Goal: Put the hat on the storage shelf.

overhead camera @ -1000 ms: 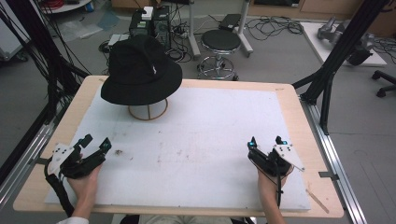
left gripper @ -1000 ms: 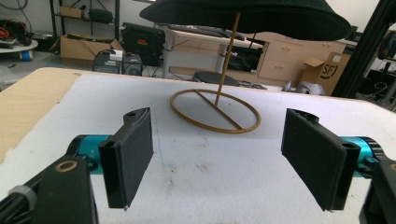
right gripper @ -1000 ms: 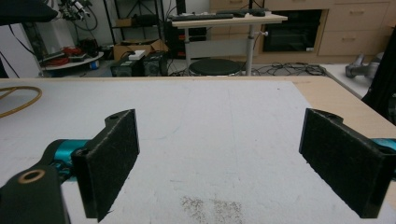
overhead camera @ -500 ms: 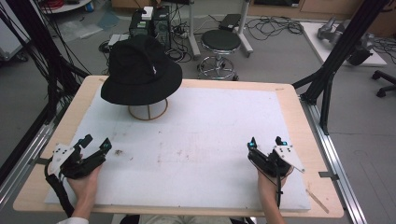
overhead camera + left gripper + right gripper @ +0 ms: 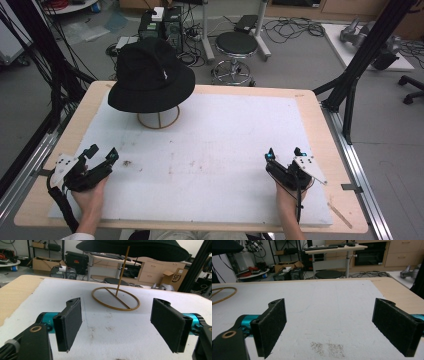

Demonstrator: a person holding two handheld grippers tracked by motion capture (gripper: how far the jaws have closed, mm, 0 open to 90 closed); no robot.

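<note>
Black hat [image 5: 150,75] balanced on wire stand [image 5: 158,119]; left gripper [image 5: 98,159] and right gripper [image 5: 284,153] well short of it, fingers wide apart, empty. Risk: stand tipping if brim tugged sideways.

I see a black bucket hat [image 5: 150,75] in the upper left of the high view, resting upright on a thin wooden hat stand [image 5: 158,119] with its brim drooping all round. The stand's ring base lies flat on the white mat, a slim rod rising from it into the crown. In the left gripper view the hat's brim [image 5: 140,248] spans the top edge.
</note>
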